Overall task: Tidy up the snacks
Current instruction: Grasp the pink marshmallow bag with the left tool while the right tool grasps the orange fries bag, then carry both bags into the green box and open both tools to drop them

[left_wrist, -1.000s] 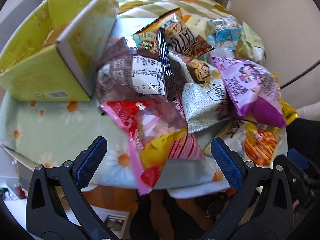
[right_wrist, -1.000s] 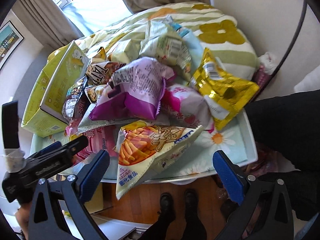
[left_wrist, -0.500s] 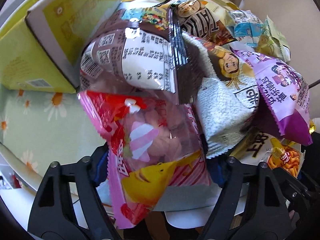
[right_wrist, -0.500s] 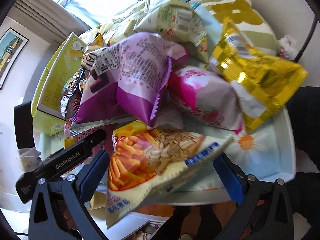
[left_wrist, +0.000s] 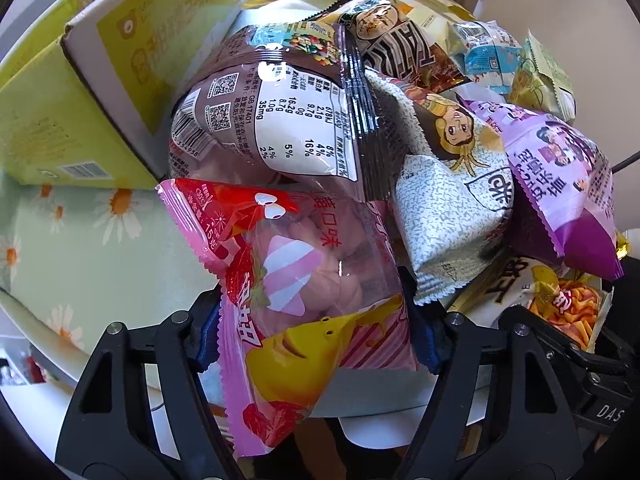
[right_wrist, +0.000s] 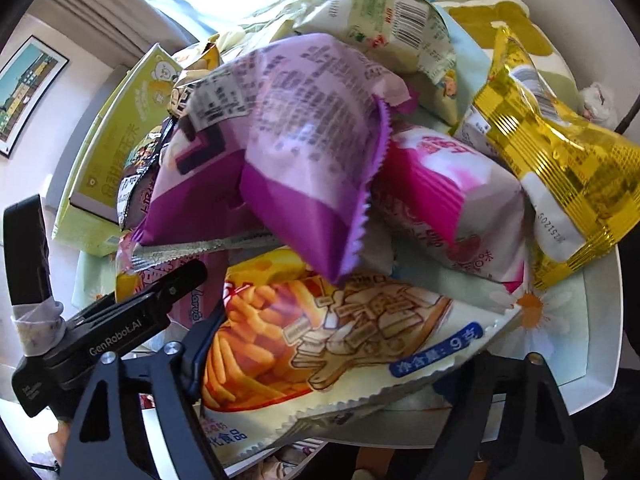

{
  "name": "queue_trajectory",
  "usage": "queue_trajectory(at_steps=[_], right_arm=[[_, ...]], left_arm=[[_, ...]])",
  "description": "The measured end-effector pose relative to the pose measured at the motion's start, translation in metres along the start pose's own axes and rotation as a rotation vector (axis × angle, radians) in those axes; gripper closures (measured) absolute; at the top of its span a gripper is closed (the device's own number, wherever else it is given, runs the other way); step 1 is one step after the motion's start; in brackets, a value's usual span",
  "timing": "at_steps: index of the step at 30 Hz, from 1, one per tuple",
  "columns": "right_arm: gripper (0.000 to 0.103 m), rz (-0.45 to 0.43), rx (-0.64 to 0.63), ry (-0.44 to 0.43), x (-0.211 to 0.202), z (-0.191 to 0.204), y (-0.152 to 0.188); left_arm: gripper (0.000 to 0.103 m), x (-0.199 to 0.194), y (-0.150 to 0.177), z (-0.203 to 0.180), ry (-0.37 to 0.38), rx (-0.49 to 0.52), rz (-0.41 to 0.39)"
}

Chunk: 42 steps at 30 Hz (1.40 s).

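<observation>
Snacks are heaped on the daisy-print tray (left_wrist: 84, 240), and both grippers have dropped in close since a second ago, when their jaws stood wide over the near rim. The left gripper (left_wrist: 316, 340) has just been closing: the pink marshmallow bag (left_wrist: 304, 280) now sits between its fingers (left_wrist: 208, 332), both blue pads pressing its sides, where earlier the bag lay free ahead of them. That bag's long axis runs along the line of the fingers, its red top end pointing away toward the yellow-green box (left_wrist: 60, 120), its strawberry-printed end hanging off the tray's near edge. Just beyond it, further from the edge, the brown candy bag (left_wrist: 272, 120) leans on the box.

Over to the right gripper (right_wrist: 336, 364), jaws also just been closing, with the fries-picture bag (right_wrist: 320, 336) between them. The left pad touches the bag's edge; the right pad is hidden under the bag, so a full grip I cannot tell. That bag lies crosswise to the fingers, its long axis spanning the gap, at the tray's near edge. Behind it on the tray sits the purple bag (right_wrist: 304, 152), and right of that the gold bag (right_wrist: 560, 168).
</observation>
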State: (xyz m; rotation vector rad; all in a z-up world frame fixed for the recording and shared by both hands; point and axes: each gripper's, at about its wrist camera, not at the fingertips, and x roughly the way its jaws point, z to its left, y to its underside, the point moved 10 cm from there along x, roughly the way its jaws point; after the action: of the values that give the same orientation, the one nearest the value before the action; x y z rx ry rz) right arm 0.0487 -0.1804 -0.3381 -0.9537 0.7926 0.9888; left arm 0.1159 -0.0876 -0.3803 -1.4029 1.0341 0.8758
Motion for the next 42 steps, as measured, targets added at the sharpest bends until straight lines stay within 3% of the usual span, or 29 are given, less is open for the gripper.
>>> queue_trajectory(at_steps=[11, 23, 37, 42], right_arm=[[0.042, -0.02, -0.049, 0.011, -0.003, 0.019, -0.004], [0.043, -0.057, -0.081, -0.033, -0.038, 0.039, -0.001], [0.043, -0.148, -0.159, -0.078, -0.098, 0.065, -0.035], [0.043, -0.192, -0.202, -0.086, -0.117, 0.082, -0.049]], left_arm=[[0.033, -0.02, 0.008, -0.003, -0.015, 0.015, -0.016], [0.033, -0.071, 0.006, -0.002, -0.03, -0.012, -0.071], [0.034, -0.144, 0.005, 0.016, -0.055, -0.07, -0.171], [0.034, -0.174, -0.011, 0.016, -0.044, -0.093, -0.23]])
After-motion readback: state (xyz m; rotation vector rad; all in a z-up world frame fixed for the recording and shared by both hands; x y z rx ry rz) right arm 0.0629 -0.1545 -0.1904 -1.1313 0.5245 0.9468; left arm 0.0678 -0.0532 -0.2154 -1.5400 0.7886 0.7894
